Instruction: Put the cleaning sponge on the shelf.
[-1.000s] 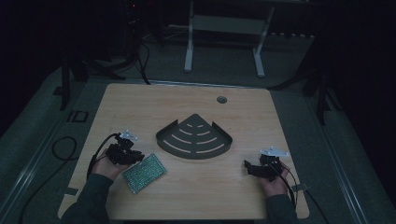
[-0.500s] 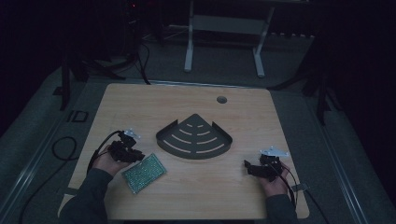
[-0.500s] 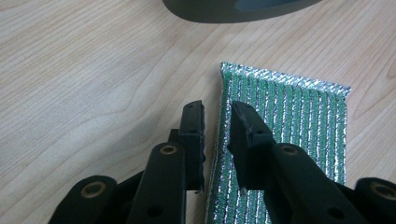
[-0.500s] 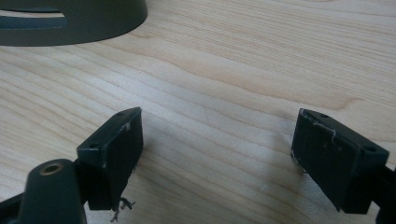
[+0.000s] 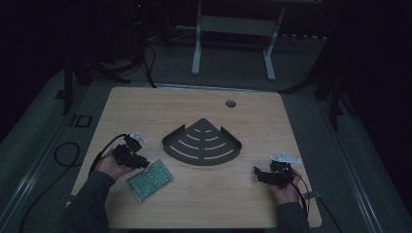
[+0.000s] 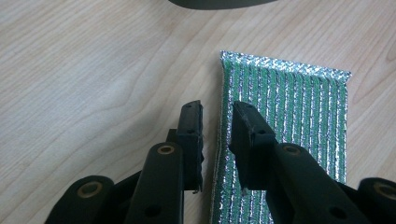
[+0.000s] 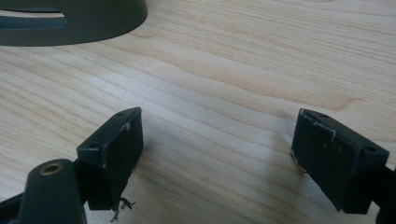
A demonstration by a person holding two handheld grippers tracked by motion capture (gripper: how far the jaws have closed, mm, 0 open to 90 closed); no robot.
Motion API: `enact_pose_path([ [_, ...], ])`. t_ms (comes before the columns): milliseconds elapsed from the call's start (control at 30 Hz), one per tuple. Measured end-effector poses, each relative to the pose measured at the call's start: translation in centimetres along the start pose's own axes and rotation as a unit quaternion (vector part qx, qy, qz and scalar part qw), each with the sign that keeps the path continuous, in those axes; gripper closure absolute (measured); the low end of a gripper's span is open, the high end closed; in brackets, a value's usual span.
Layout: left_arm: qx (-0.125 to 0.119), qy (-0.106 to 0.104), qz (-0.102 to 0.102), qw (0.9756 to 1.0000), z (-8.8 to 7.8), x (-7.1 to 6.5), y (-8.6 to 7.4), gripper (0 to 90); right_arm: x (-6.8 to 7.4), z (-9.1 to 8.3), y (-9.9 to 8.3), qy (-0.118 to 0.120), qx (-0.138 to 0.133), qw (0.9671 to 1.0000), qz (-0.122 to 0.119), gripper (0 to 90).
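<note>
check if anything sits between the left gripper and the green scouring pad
Nothing visible does. The left gripper is already at the green scouring pad, its jaws astride the pad's near long edge, one over bare table, one over the pad, with a narrow gap. The dark corner shelf tray lies beyond.

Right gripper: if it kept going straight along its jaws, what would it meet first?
Bare table first. The right gripper is open over wood, and the dark tray lies ahead but off to the left of its line, so it would probably pass beside it; depth is hard to judge.
</note>
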State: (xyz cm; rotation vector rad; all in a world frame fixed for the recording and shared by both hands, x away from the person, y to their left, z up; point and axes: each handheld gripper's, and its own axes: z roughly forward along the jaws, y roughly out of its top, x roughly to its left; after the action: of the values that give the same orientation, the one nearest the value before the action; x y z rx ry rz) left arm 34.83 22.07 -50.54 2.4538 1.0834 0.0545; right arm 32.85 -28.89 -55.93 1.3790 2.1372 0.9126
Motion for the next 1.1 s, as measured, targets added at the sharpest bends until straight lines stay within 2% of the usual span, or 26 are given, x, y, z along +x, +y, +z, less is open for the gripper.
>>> enact_pose_path([
  [200, 0.012, -0.004, 0.004, 0.9999, 0.4, -0.1, -0.1, 73.7, 0.0, 0.0, 0.0, 0.0, 0.0, 1.0, 0.0, 16.2],
  [700, 0.018, -0.019, -0.017, 0.9995, 1.1, 0.2, -0.7, 74.1, 0.0, 0.0, 0.0, 0.0, 0.0, 1.0, 0.0, 16.2],
  [967, 0.032, -0.036, -0.032, 0.9983, 1.4, 0.3, -0.4, 82.4, 0.0, 0.0, 0.0, 0.0, 0.0, 1.0, 0.0, 16.2],
  [1100, 0.036, -0.035, -0.038, 0.998, 1.4, 0.3, -0.3, 85.2, 0.0, 0.0, 0.0, 0.0, 0.0, 1.0, 0.0, 16.2],
])
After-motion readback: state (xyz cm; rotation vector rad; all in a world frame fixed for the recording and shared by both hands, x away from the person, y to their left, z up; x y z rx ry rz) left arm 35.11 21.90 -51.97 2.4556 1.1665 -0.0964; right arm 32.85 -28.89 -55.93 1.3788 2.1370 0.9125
